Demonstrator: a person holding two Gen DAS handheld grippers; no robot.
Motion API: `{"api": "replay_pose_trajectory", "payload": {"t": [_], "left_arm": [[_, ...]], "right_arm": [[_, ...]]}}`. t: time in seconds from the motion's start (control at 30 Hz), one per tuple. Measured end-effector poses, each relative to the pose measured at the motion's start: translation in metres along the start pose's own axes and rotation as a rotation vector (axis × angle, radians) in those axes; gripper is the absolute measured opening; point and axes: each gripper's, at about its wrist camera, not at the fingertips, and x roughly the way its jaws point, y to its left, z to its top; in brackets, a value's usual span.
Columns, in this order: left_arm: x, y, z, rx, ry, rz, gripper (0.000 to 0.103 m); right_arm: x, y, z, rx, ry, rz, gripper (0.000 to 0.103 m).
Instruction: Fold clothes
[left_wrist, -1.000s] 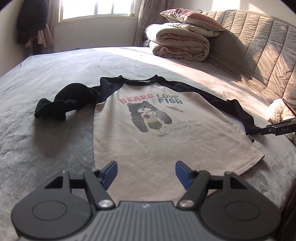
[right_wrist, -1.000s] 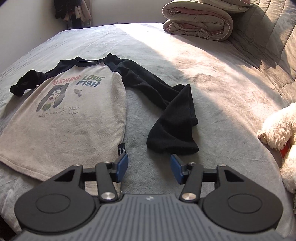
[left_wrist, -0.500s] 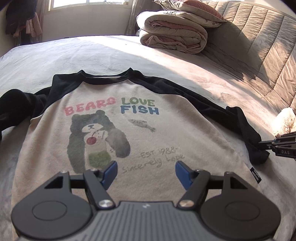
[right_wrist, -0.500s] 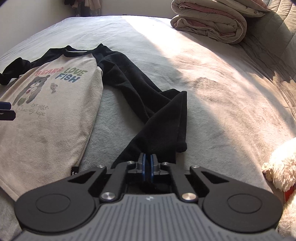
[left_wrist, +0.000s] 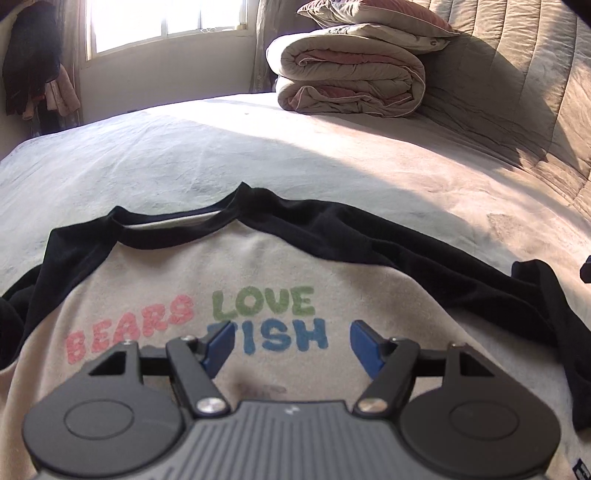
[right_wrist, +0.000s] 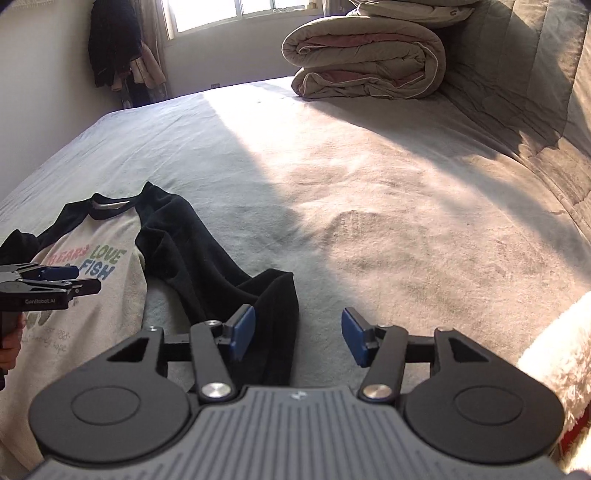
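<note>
Both tools are released and empty: left tool (left_wrist: 290, 341) over the shirt (left_wrist: 332, 288), right tool (right_wrist: 297, 328), jaws just reopened, by the sleeve (right_wrist: 207, 258). Pinch the cuff, then fold it across the chest.

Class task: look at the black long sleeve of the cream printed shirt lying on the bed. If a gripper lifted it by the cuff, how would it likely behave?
The black long sleeve would probably droop: it already lies kinked and rumpled. It is likely light, being thin fabric that follows the grey bed cover. Being joined to the cream printed shirt, it may drag the shoulder along.
</note>
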Motion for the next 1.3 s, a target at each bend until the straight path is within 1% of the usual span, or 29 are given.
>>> {"api": "replay_pose_trajectory", "payload": {"t": [0.07, 0.2, 0.3, 0.37, 0.5, 0.53, 0.57, 0.6, 0.63, 0.7, 0.73, 0.77, 0.8, 0.83, 0.87, 0.9, 0.93, 1.03, 1.1, 1.13, 1.23, 1.3], "left_arm": [[0.015, 0.006, 0.015, 0.028, -0.026, 0.040, 0.070], [0.047, 0.024, 0.043, 0.047, -0.057, 0.097, 0.070], [0.076, 0.040, 0.059, 0.047, -0.049, 0.113, 0.070], [0.090, 0.050, 0.066, 0.048, -0.041, 0.107, 0.069], [0.108, 0.065, 0.077, 0.046, -0.052, 0.037, 0.069], [0.112, 0.068, 0.080, 0.044, -0.055, 0.023, 0.069], [0.115, 0.070, 0.082, 0.039, -0.054, 0.013, 0.069], [0.119, 0.071, 0.084, 0.034, -0.053, 0.003, 0.069], [0.122, 0.074, 0.087, 0.023, -0.054, -0.013, 0.069], [0.128, 0.075, 0.091, 0.007, -0.038, -0.071, 0.067], [0.131, 0.076, 0.093, -0.001, -0.029, -0.101, 0.059], [0.135, 0.076, 0.094, -0.012, -0.010, -0.124, 0.048], [0.139, 0.075, 0.096, -0.022, 0.010, -0.147, 0.043], [0.142, 0.075, 0.097, -0.033, 0.030, -0.169, 0.032], [0.144, 0.076, 0.099, -0.062, 0.043, -0.189, 0.015], [0.144, 0.077, 0.100, -0.093, 0.055, -0.209, 0.011], [0.144, 0.075, 0.101, -0.104, 0.050, -0.199, 0.006], [0.138, 0.071, 0.101, -0.116, 0.012, -0.159, 0.005], [0.130, 0.074, 0.097, -0.148, -0.051, -0.139, 0.005], [0.127, 0.076, 0.096, -0.168, -0.082, -0.131, 0.005], [0.125, 0.074, 0.092, -0.182, -0.142, -0.092, 0.005], [0.128, 0.068, 0.092, -0.171, -0.152, -0.078, 0.005]], "right_arm": [[0.017, 0.005, 0.009, -0.023, 0.002, 0.001, 0.057], [0.052, 0.012, 0.026, -0.065, 0.024, 0.052, 0.057], [0.068, 0.017, 0.031, -0.132, 0.036, 0.086, 0.057], [0.073, 0.013, 0.030, -0.151, 0.064, 0.102, 0.057], [0.081, 0.006, 0.027, -0.180, 0.116, 0.134, 0.056], [0.081, 0.003, 0.025, -0.168, 0.122, 0.142, 0.050], [0.082, 0.000, 0.023, -0.157, 0.132, 0.145, 0.037], [0.083, -0.002, 0.021, -0.149, 0.147, 0.144, 0.028], [0.084, -0.003, 0.019, -0.142, 0.155, 0.142, 0.014], [0.083, -0.004, 0.017, -0.130, 0.147, 0.140, 0.010], [0.082, -0.005, 0.017, -0.123, 0.140, 0.136, 0.007], [0.081, -0.004, 0.018, -0.118, 0.127, 0.122, 0.006], [0.078, -0.003, 0.019, -0.123, 0.111, 0.098, 0.006], [0.076, -0.001, 0.021, -0.137, 0.093, 0.069, 0.006], [0.074, -0.001, 0.023, -0.150, 0.073, 0.042, 0.006], [0.071, -0.001, 0.026, -0.162, 0.052, 0.016, 0.006], [0.069, -0.001, 0.028, -0.171, 0.036, -0.015, 0.006], [0.066, -0.007, 0.036, -0.177, -0.008, -0.108, 0.005], [0.065, -0.010, 0.041, -0.169, -0.034, -0.155, 0.005], [0.064, -0.011, 0.042, -0.169, -0.048, -0.174, 0.005], [0.064, -0.015, 0.046, -0.166, -0.079, -0.212, 0.005], [0.070, -0.016, 0.049, -0.176, -0.081, -0.244, 0.005]]}}
